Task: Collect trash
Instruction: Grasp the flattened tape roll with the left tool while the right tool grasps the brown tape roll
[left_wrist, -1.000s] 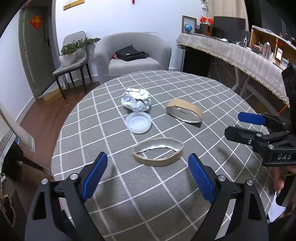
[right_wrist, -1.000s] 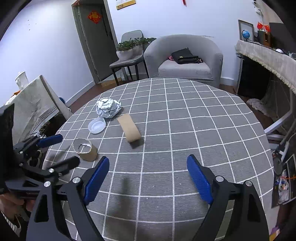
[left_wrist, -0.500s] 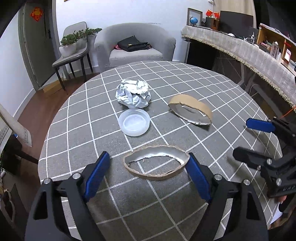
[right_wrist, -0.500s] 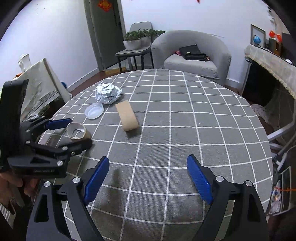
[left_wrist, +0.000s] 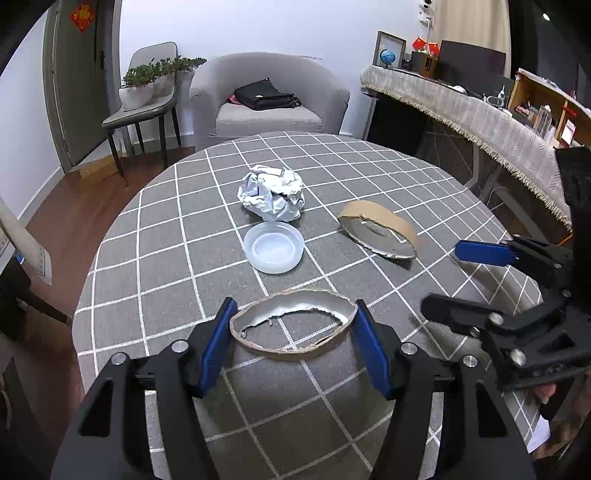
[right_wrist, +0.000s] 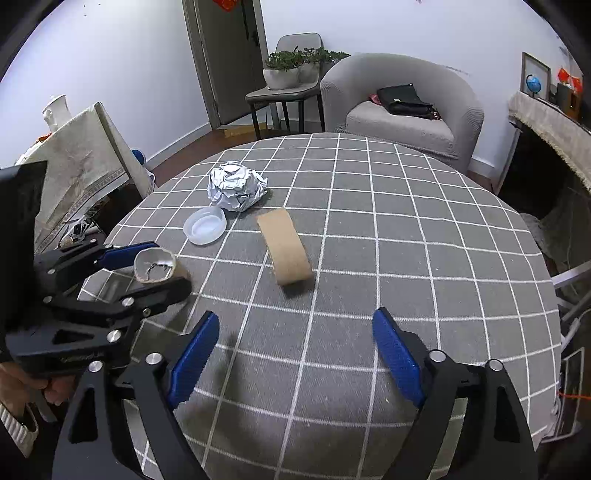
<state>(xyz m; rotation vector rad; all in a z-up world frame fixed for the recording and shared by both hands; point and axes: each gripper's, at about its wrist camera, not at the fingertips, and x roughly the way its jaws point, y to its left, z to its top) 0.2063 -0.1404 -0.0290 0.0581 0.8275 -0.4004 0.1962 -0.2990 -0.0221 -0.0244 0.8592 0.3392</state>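
A flattened cardboard ring with a silver lining (left_wrist: 295, 349) lies on the checked table between the two blue pads of my left gripper (left_wrist: 293, 345); the pads touch its two ends. The ring also shows in the right wrist view (right_wrist: 154, 265). Behind it lie a clear plastic lid (left_wrist: 274, 246), a crumpled foil ball (left_wrist: 271, 192) and a second cardboard ring (left_wrist: 380, 229), also seen from the right wrist (right_wrist: 288, 251). My right gripper (right_wrist: 295, 354) is open and empty over bare cloth, near the table's front edge.
The round table (right_wrist: 424, 240) has a grey checked cloth. A grey armchair (left_wrist: 269, 96) with a black bag, a chair holding potted plants (left_wrist: 147, 92) and a cloth-covered sideboard (left_wrist: 480, 114) stand beyond it. A draped chair (right_wrist: 81, 166) is at the left.
My left gripper has moved forward to the near cardboard ring and narrowed until its pads meet the ring's ends. My right gripper has shifted slightly forward and stays open.
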